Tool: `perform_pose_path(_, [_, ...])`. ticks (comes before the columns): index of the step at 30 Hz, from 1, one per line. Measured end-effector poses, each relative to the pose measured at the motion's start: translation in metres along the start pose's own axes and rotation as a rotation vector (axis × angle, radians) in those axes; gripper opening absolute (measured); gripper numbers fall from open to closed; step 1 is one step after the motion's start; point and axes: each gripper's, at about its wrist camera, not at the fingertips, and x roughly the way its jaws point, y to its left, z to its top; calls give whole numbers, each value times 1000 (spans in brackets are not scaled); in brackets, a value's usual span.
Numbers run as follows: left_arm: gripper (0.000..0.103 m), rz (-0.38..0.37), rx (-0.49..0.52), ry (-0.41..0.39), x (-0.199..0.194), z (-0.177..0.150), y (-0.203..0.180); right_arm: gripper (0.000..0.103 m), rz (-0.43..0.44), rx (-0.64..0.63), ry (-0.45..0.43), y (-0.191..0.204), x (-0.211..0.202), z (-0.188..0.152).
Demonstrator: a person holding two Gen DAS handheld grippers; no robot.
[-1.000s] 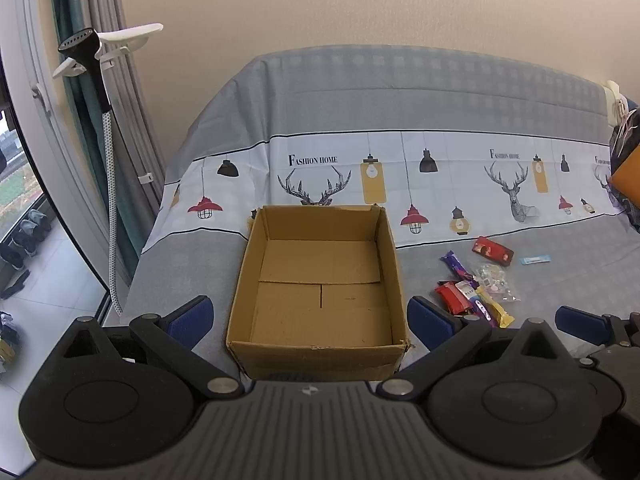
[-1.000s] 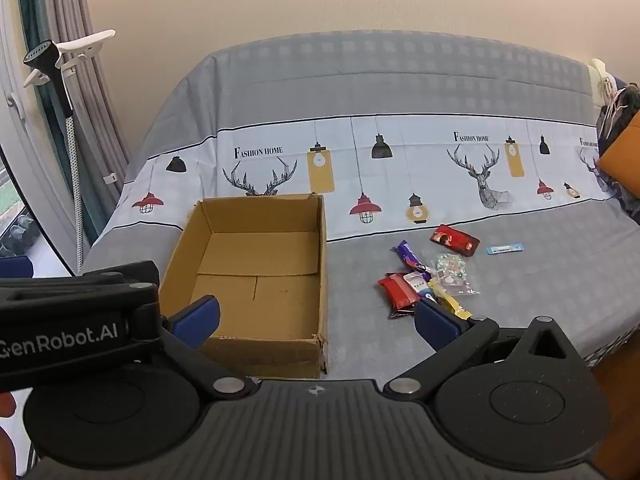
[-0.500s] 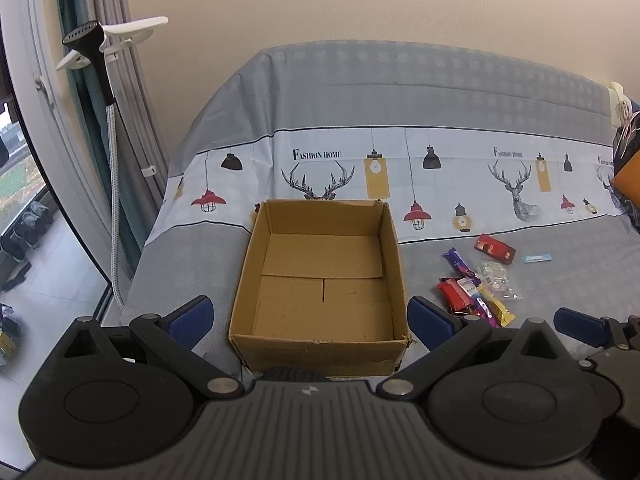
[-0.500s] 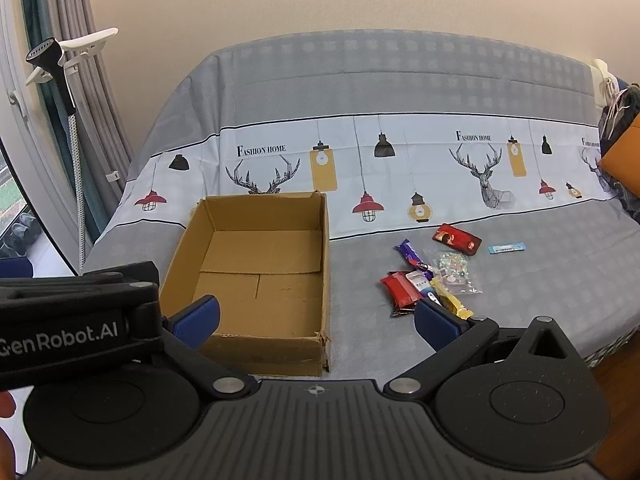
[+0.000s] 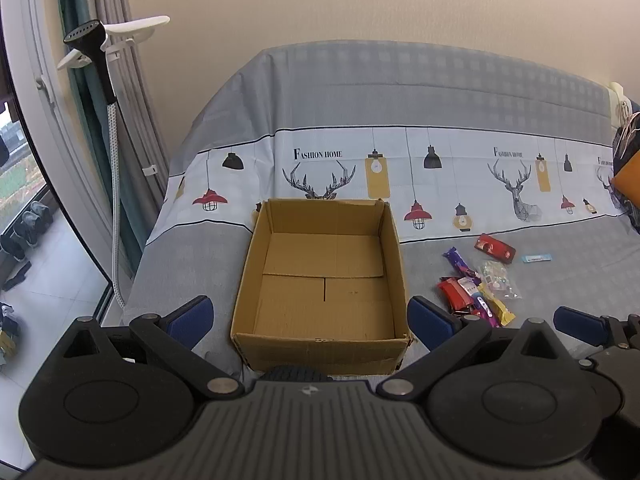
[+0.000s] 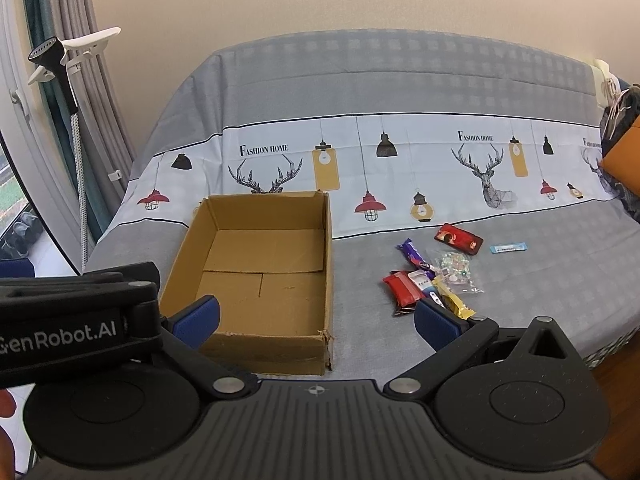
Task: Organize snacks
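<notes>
An empty open cardboard box (image 5: 324, 280) (image 6: 260, 272) rests on the grey printed cover. To its right lies a small heap of snack packets (image 5: 476, 292) (image 6: 428, 284): a red pack, a purple bar, a yellow bar and a clear candy bag. A red packet (image 6: 458, 238) and a small blue sachet (image 6: 508, 247) lie apart behind the heap. My left gripper (image 5: 310, 318) hangs open in front of the box. My right gripper (image 6: 316, 320) is open too, nearer the heap. Both hold nothing.
The cover (image 5: 400, 100) drapes a wide sofa-like surface against a beige wall. A garment steamer on its stand (image 5: 106, 92) and curtains stand at the left by a window. Dark bags and an orange item (image 6: 624, 164) sit at the far right edge.
Both views have shifted slightly forward and up, so the box and snacks sit a little lower and closer. Nothing was taken hold of or moved.
</notes>
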Motion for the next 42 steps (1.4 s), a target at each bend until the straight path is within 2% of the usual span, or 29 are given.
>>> perform_pose_path(31, [103,14,15,3,0,-2,-4,102,16,20,19,0,5,-3])
perform_pose_path(36, [103,15,40,22,17,-2,-21,102,33,45,30,-15,18,-7])
perform_pose_path(42, [103,-1,75,44,64,-17,-67,102,34,83,43,-53,56,-23])
